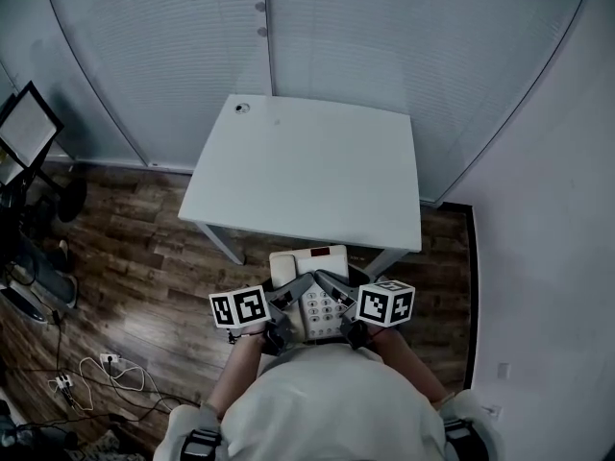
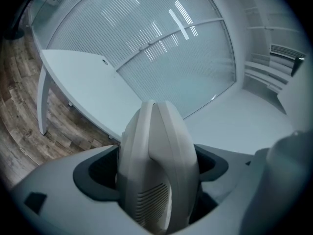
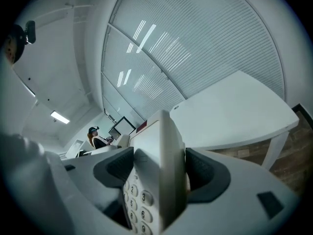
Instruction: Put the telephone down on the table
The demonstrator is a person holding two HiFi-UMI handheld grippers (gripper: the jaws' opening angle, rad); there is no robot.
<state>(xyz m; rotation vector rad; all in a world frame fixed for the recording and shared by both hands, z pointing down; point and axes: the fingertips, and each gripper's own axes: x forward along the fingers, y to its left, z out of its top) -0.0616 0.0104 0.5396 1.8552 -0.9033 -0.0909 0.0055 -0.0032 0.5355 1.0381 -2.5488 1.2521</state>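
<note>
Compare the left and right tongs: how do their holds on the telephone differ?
The left tongs clamp the left side of the telephone, a rounded shell with a slotted grille; the right tongs clamp its right side, a thinner edge beside the number keys. Shared: both are shut on it, holding it in the air short of the table.

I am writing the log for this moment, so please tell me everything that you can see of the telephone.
The telephone is an off-white desk set, plastic by its look. Its keypad of round keys faces up, and there is a small dark window at its far end. The left gripper view shows a slotted grille on it. It is held in the air close to the person, short of the table and not touching it. The left gripper and the right gripper clamp it from opposite sides.
</note>
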